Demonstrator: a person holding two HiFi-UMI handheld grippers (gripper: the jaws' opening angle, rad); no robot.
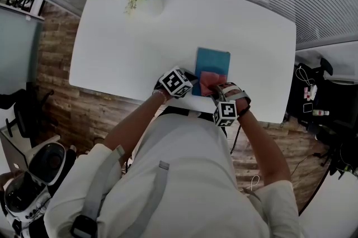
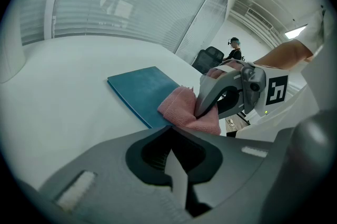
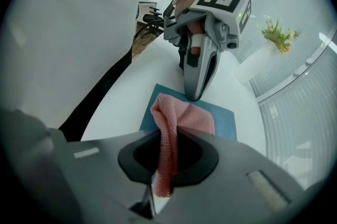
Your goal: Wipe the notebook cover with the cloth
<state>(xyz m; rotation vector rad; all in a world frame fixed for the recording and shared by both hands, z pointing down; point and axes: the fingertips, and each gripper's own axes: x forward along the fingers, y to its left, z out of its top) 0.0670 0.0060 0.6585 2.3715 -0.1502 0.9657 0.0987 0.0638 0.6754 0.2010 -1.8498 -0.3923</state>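
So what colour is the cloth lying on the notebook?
The cloth is pink, clearest in the right gripper view.

Loads of bare desk (image 1: 123, 47) left of and beyond the notebook (image 1: 213, 61). Only blockers: flower vase (image 1: 146, 3) at the far edge, left claw (image 1: 193, 81) and right claw (image 1: 212, 88) crowding the notebook's near end.

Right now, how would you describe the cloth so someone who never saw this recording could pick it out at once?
On the white rounded table, find the flat teal notebook near the person's edge. On its near end lies the crumpled pink knitted cloth, one fold pinched in the right tongs. It is the only soft pink thing there.
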